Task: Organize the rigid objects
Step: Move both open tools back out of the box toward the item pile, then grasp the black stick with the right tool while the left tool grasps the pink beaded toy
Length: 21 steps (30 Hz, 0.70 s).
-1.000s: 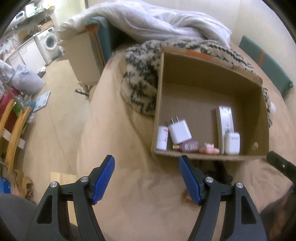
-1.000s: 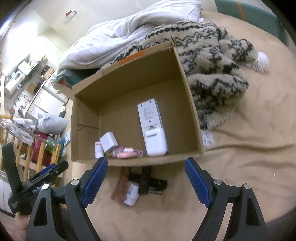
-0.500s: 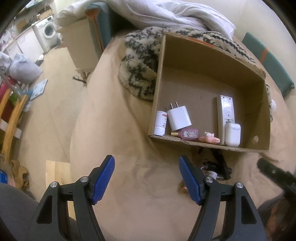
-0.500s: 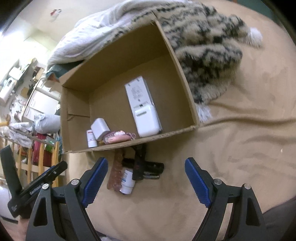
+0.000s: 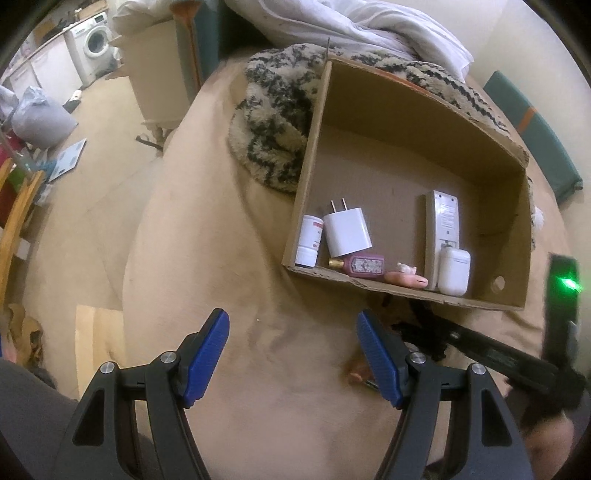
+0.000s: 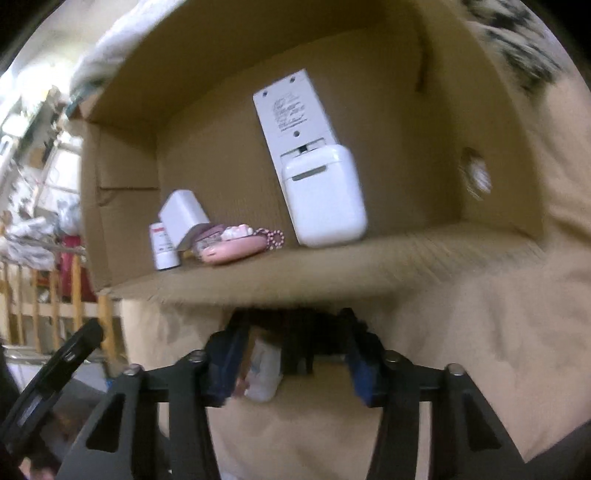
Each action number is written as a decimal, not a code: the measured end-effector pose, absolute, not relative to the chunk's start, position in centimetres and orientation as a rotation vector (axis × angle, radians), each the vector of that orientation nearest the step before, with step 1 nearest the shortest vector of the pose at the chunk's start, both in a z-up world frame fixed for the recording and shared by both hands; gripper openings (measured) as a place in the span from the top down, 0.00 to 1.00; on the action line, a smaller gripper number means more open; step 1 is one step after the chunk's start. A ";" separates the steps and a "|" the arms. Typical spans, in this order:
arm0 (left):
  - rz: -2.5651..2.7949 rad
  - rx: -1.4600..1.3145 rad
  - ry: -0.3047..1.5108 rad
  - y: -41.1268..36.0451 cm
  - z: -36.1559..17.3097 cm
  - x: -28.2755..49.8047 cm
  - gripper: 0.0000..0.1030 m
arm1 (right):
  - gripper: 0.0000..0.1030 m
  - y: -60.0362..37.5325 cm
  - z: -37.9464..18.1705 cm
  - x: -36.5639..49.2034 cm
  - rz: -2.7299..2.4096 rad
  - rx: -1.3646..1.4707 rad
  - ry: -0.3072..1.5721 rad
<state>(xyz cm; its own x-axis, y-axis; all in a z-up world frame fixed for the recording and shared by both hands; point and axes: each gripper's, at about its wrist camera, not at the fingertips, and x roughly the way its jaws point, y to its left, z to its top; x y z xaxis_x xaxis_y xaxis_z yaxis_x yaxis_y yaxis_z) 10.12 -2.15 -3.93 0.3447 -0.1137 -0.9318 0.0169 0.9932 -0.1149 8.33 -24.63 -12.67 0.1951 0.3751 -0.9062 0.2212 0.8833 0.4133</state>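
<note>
A cardboard box (image 5: pixel 310 162) lies on a tan bed cover and holds a white remote (image 5: pixel 443 218), a white earbud case (image 5: pixel 453 270), a white charger (image 5: pixel 347 230), a small white bottle (image 5: pixel 309 242), a purple perfume bottle (image 5: pixel 364 265) and a pink item (image 5: pixel 406 277). The same box (image 6: pixel 332 273) fills the right wrist view. My left gripper (image 5: pixel 291 354) is open and empty over bare cover. My right gripper (image 6: pixel 291 360) is open, low at the box's front wall, its fingers either side of a small white bottle (image 6: pixel 264 373) and a dark object (image 6: pixel 299 350) on the cover.
A patterned fuzzy blanket (image 5: pixel 273 125) and a white duvet (image 5: pixel 369 26) lie behind the box. The bed's left edge drops to the floor, with a cabinet (image 5: pixel 159 85) and washing machine (image 5: pixel 92 48) beyond. The right gripper's body (image 5: pixel 517 362) shows at the left wrist view's lower right.
My right gripper has dropped down and forward to the loose items in front of the box, and its jaws have narrowed around them. My left gripper has drawn back slightly and stays open.
</note>
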 end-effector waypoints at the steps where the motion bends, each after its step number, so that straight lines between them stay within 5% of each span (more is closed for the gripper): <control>1: -0.080 -0.087 1.214 -2.1 -4.0 10.1 0.33 | 0.58 -24.0 -12.9 8.8 0.116 0.477 1.400; 4: -0.060 -0.095 1.222 -1.4 -4.2 10.1 0.33 | 0.79 -22.4 -13.2 9.3 0.108 0.337 1.423; 21: -0.063 -0.059 1.273 -2.4 -5.8 10.1 0.33 | 0.79 -25.0 -3.8 2.1 0.243 0.331 1.199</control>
